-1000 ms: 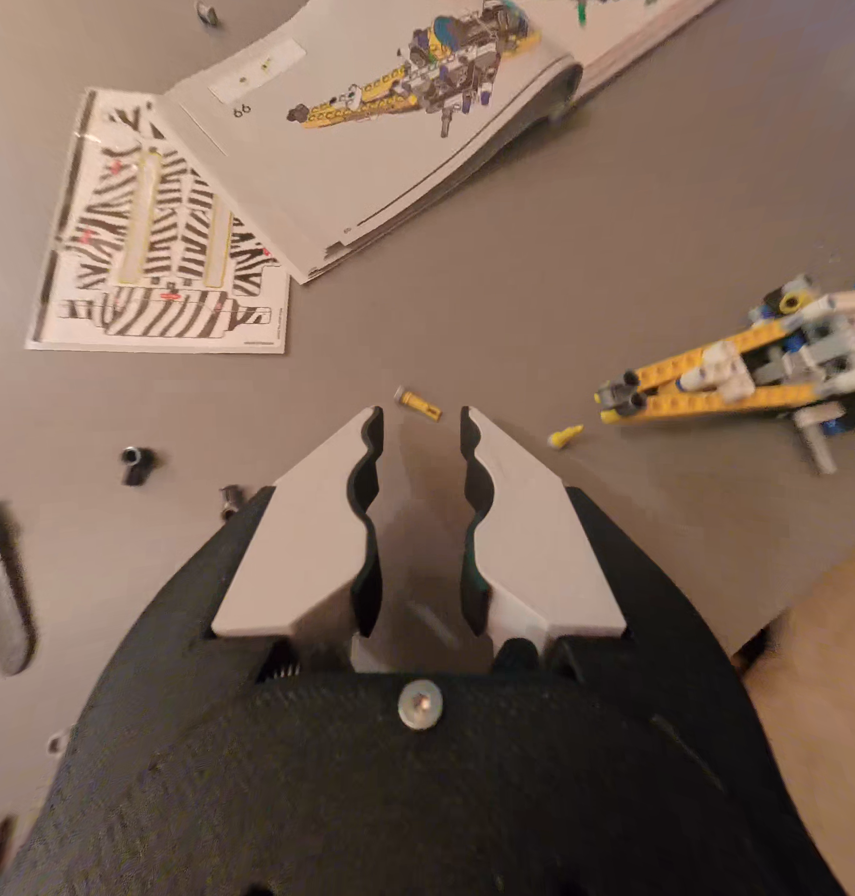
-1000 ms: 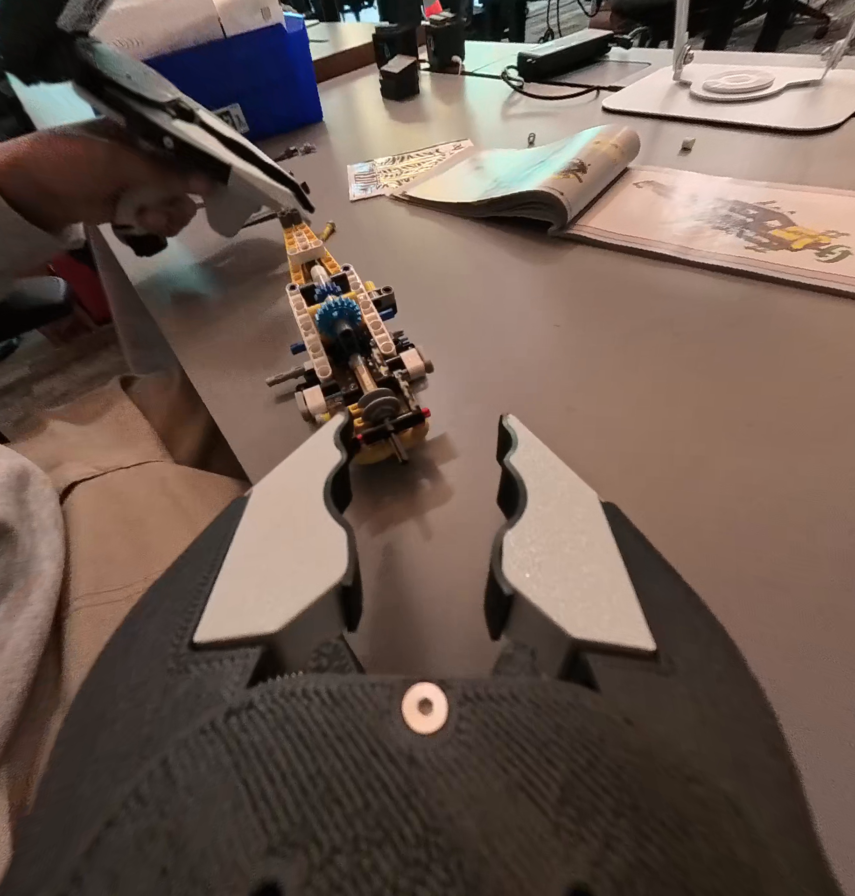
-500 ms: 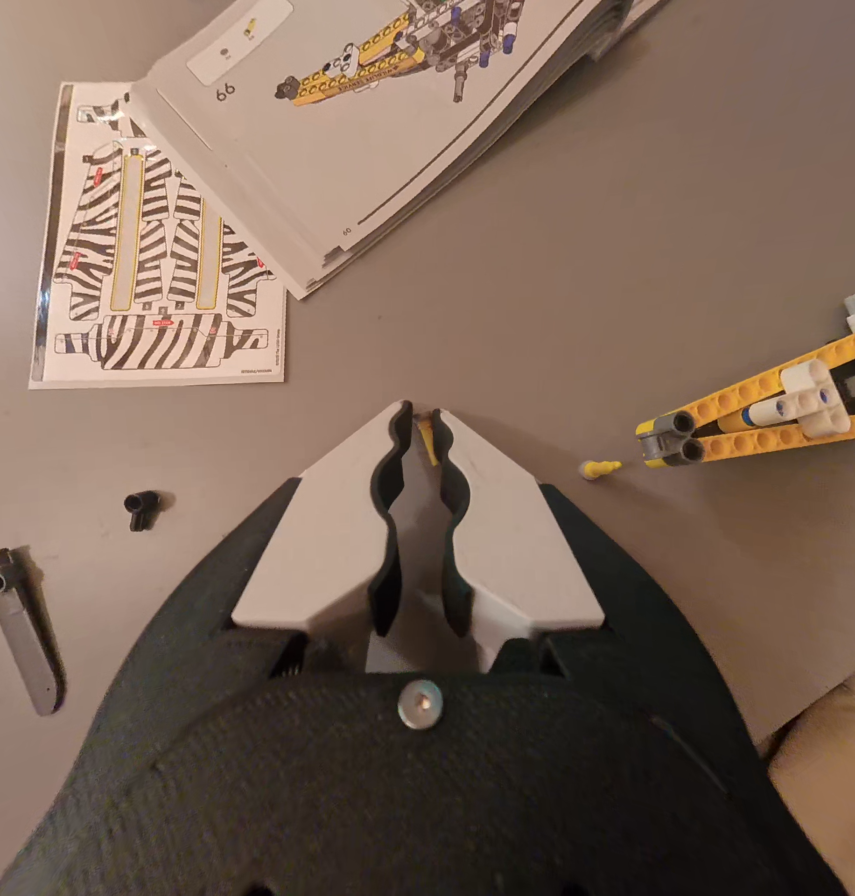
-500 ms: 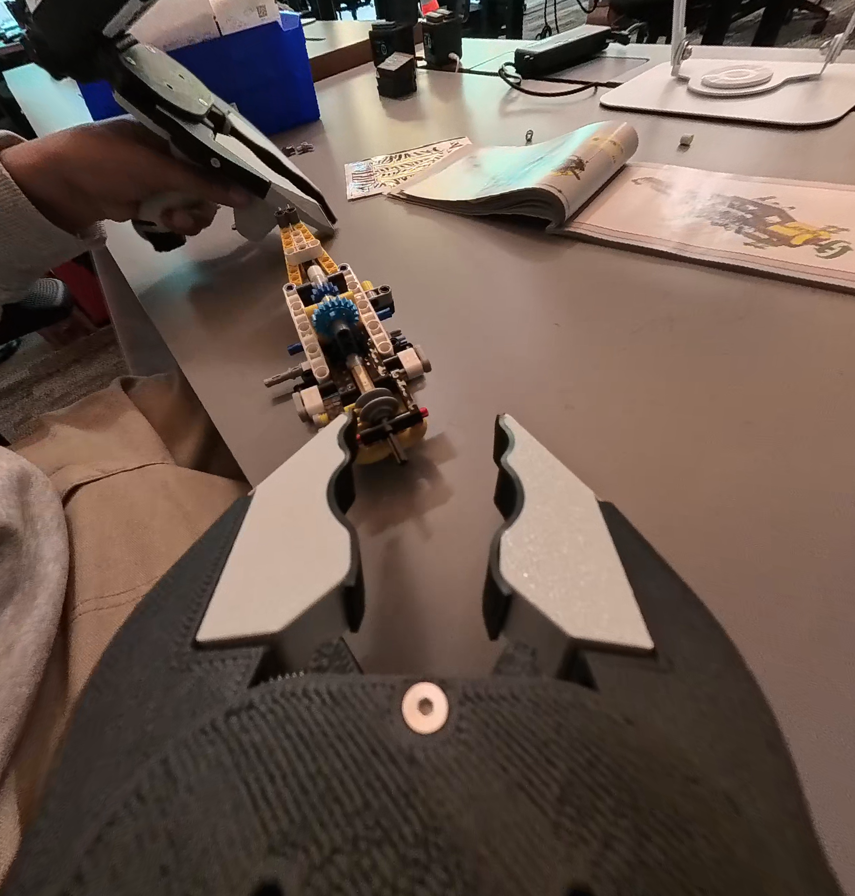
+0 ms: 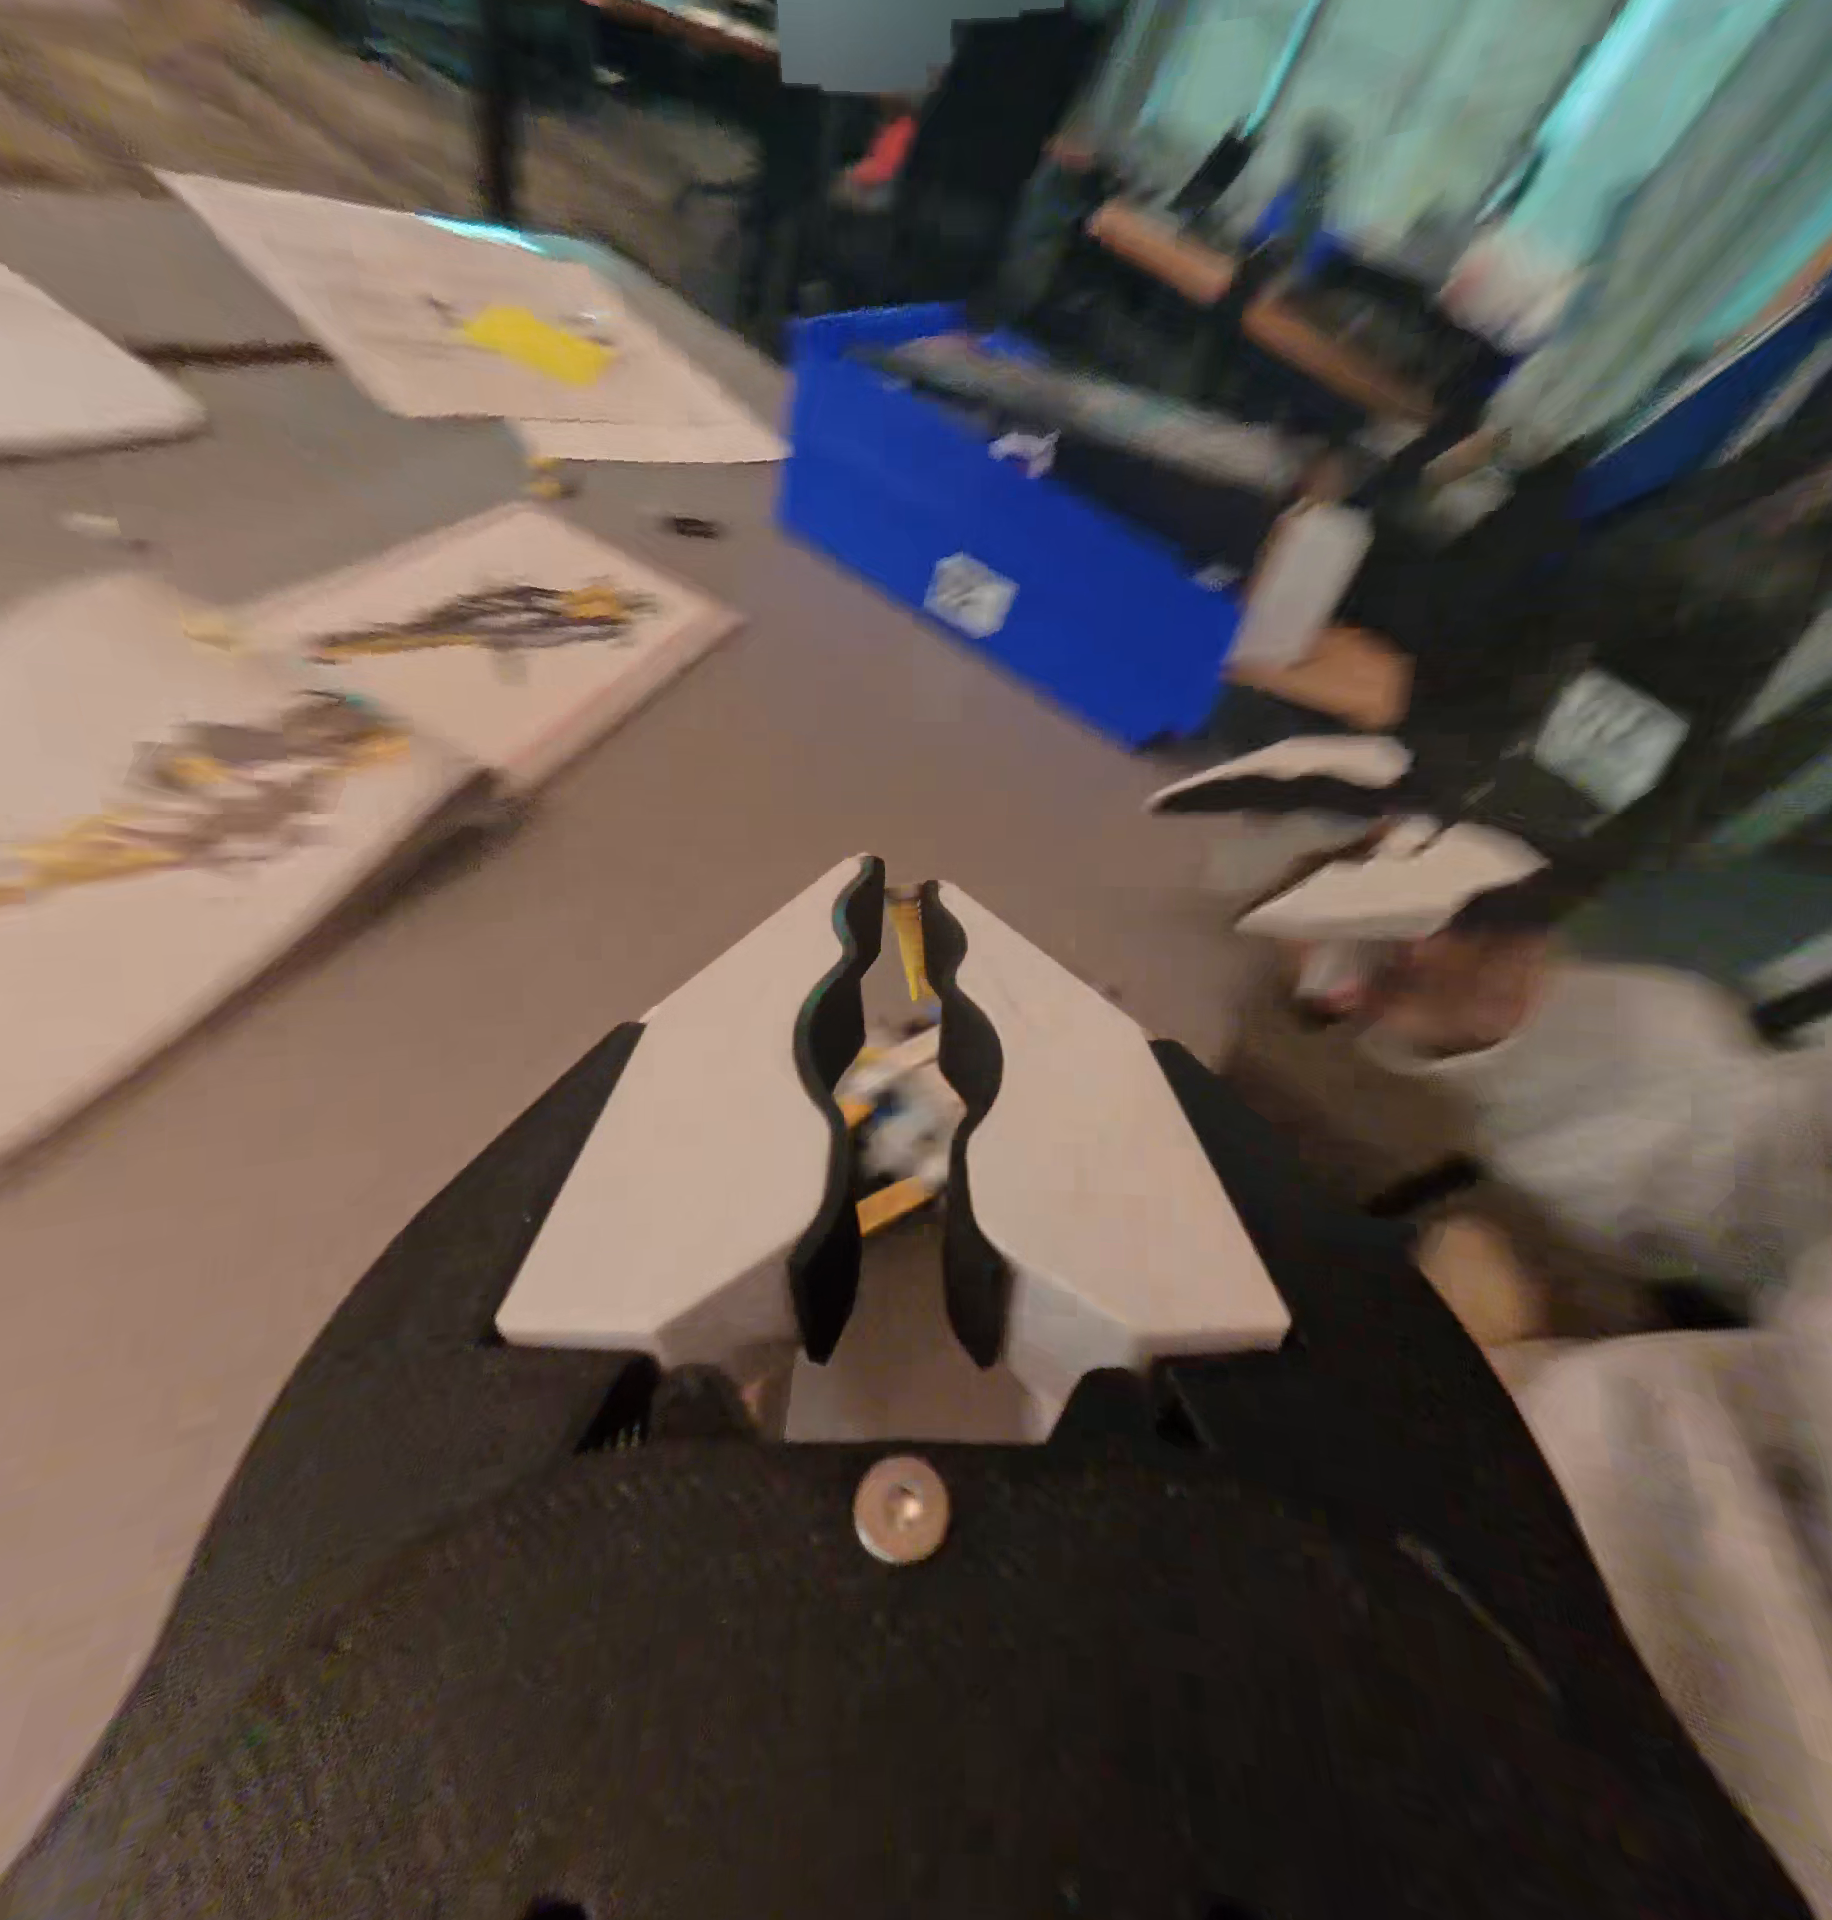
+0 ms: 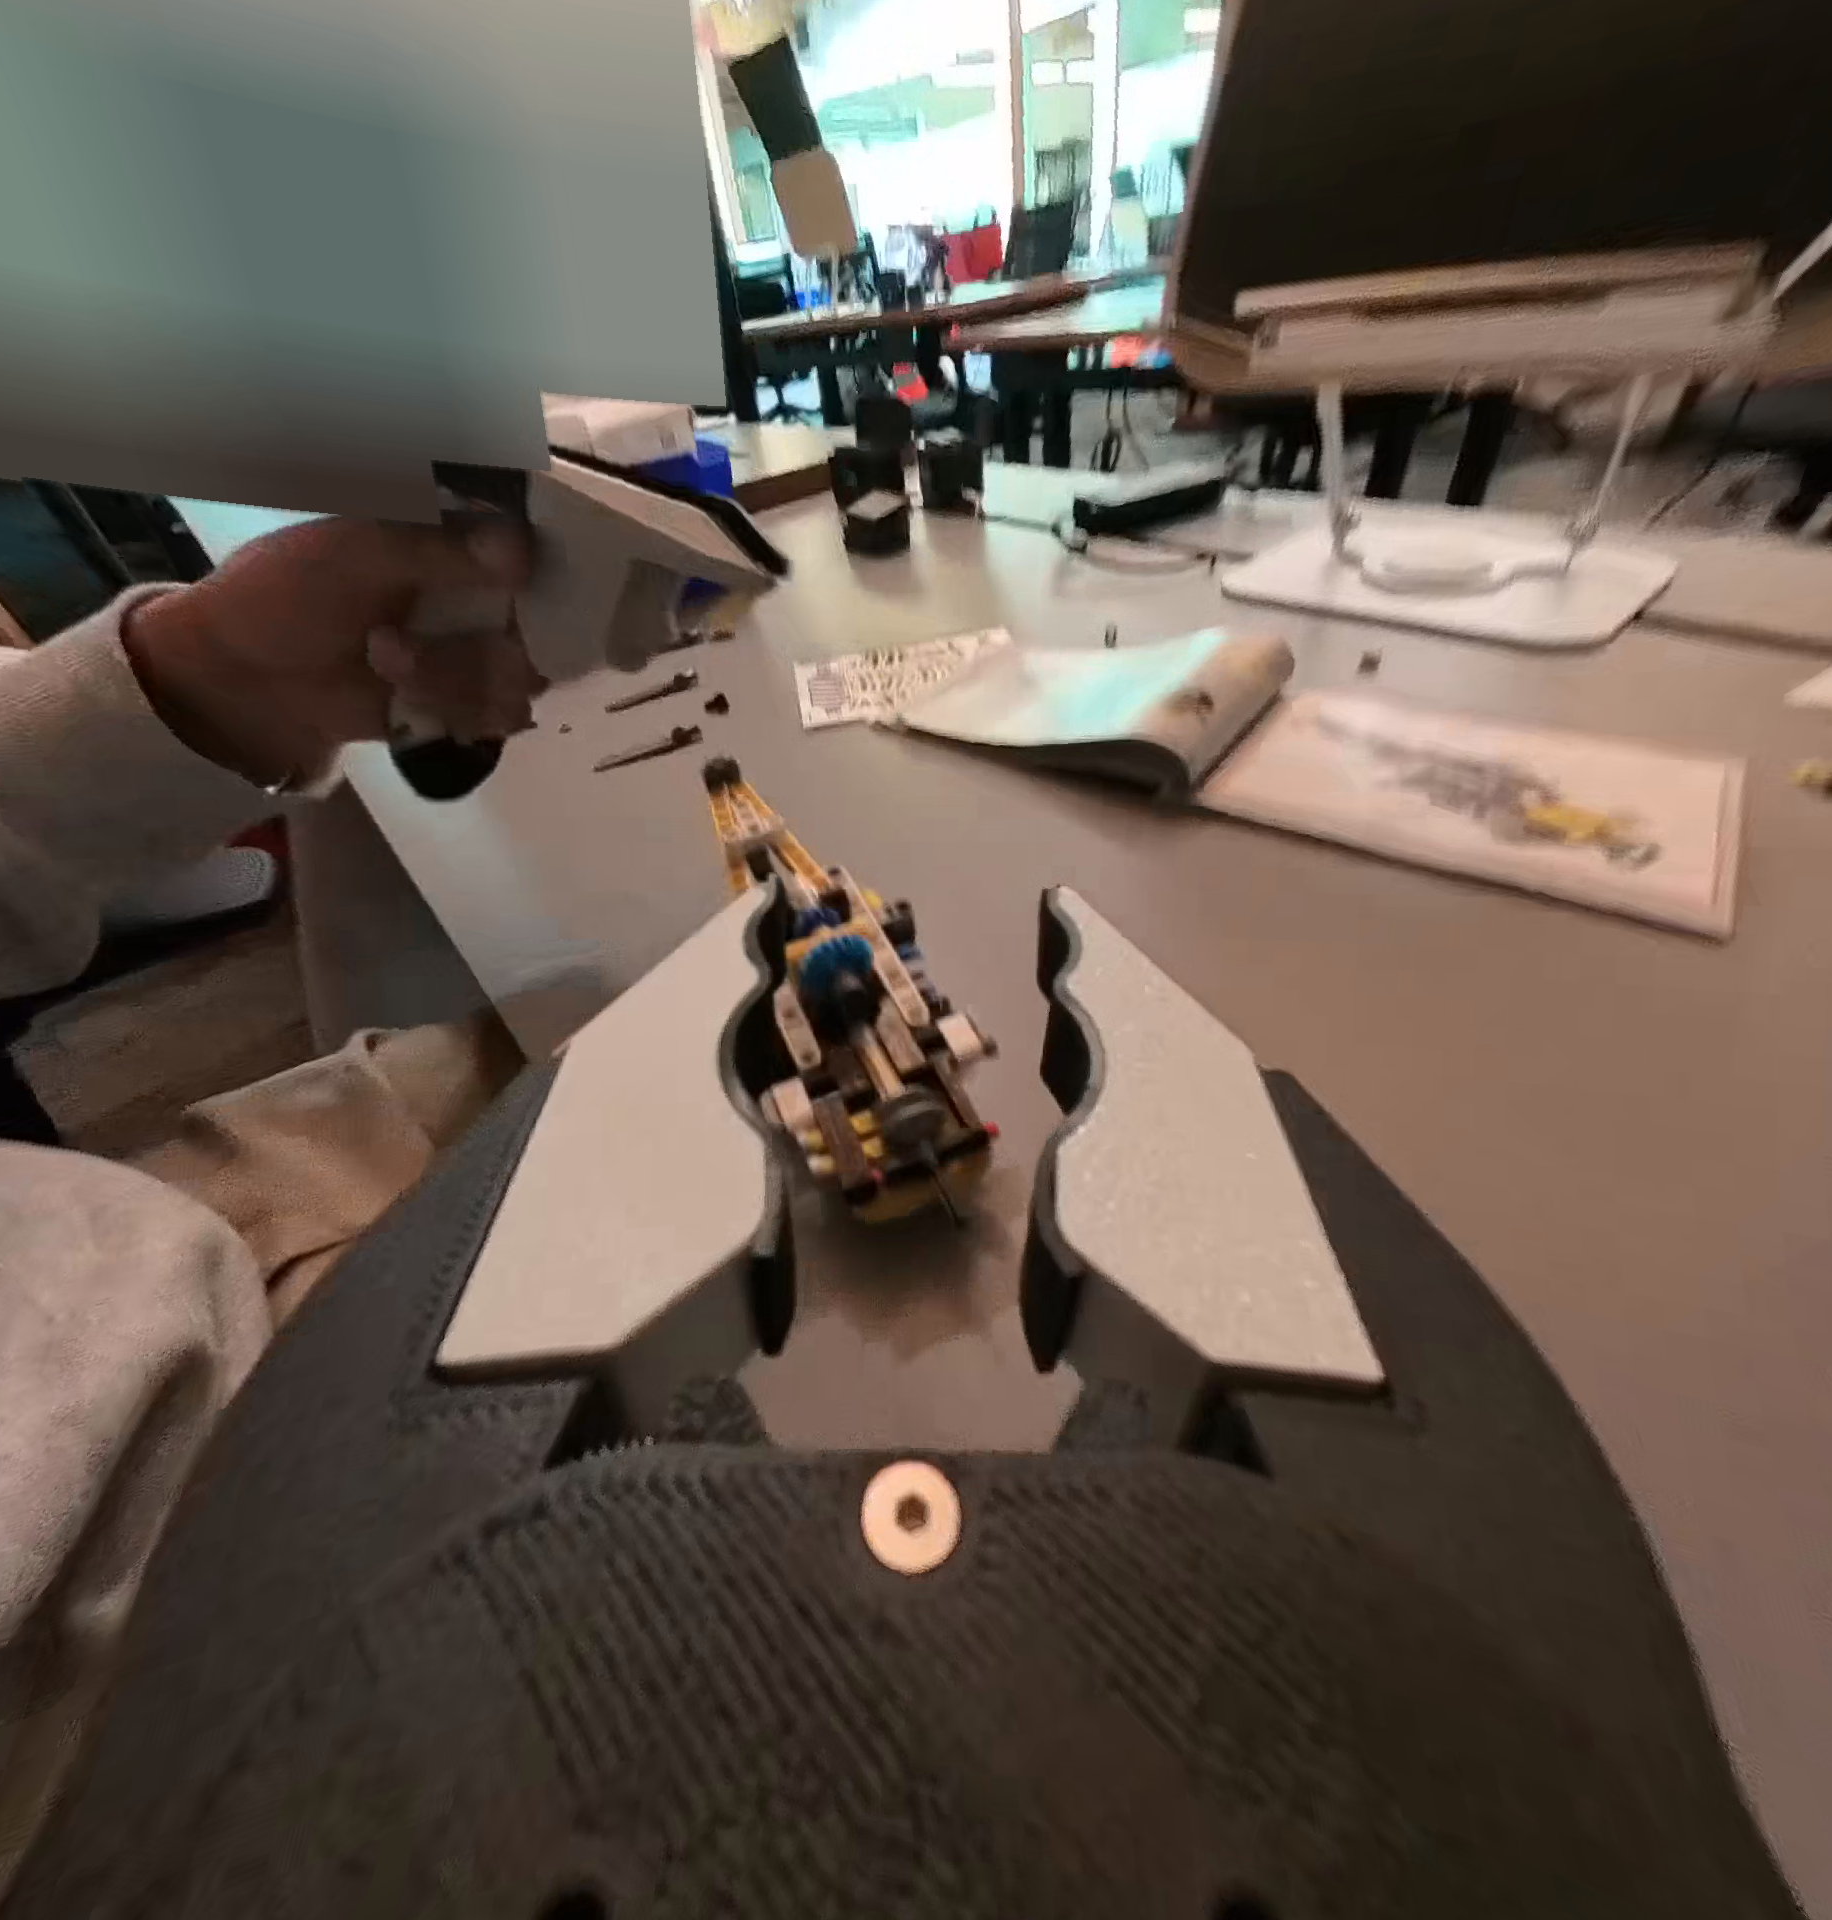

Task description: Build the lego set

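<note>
My left gripper (image 5: 901, 883) is shut on a small yellow pin (image 5: 907, 951) and is lifted off the grey table (image 5: 839, 727); it also shows at the upper left of the right wrist view (image 6: 756, 561). Part of the yellow, white and black lego model shows blurred behind its fingers (image 5: 896, 1122). In the right wrist view the model (image 6: 860, 1039) lies on the table between the fingers of my open right gripper (image 6: 907, 914); its left side is close to the left finger (image 6: 631, 1143). The right gripper shows blurred in the left wrist view (image 5: 1338, 831).
An open instruction booklet (image 6: 1307, 758) and a zebra-striped sticker sheet (image 6: 891, 670) lie on the table beyond the model. Several loose dark parts (image 6: 663, 717) lie near the table's left edge. A blue bin (image 5: 1005, 561) and a white stand (image 6: 1442, 571) are farther off. The gap from one gripper's tips to the other's is roughly 12 cm.
My left gripper closed on the yellow pin, lifted it off the table and swung up and round. My right gripper moved forward so the model's rear end lies between its fingers.
</note>
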A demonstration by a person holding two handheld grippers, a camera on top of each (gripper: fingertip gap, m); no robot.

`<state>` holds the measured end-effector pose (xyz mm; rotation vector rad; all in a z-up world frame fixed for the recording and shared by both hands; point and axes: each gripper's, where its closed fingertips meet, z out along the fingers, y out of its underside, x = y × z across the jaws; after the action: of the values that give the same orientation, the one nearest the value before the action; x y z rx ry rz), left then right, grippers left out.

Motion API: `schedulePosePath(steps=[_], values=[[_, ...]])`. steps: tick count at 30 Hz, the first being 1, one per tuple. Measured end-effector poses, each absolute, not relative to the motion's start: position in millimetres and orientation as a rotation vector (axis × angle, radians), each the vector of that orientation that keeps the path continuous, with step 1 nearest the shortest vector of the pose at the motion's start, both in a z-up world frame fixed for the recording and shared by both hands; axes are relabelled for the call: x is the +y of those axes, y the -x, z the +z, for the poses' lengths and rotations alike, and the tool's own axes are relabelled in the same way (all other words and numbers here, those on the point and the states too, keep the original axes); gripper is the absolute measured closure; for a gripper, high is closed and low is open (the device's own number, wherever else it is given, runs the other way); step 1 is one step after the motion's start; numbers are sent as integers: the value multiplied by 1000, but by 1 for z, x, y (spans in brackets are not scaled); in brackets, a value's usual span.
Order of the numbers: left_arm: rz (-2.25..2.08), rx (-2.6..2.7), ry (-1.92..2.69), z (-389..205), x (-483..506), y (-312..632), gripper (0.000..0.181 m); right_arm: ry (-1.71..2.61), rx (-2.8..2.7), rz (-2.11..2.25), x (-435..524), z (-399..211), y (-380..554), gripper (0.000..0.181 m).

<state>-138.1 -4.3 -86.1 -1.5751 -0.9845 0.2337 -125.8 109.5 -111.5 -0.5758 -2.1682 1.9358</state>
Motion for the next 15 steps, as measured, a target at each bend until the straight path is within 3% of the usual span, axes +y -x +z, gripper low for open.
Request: schedulePosePath(steps=[3,6,10,15], values=[[-172,-967,1384,-73,36,124,176,433,-2063,1895,99,-90,111,148],[-235,-932,1391,-82,57,118,177,493,-2044,1961,93,-82,104,164],[-29,-779,1491,-84,76,109,177,899,-2119,2236,95,-88,110,148],[467,-512,1780,-99,95,99,176,1211,-2206,2506,100,-100,111,154]])
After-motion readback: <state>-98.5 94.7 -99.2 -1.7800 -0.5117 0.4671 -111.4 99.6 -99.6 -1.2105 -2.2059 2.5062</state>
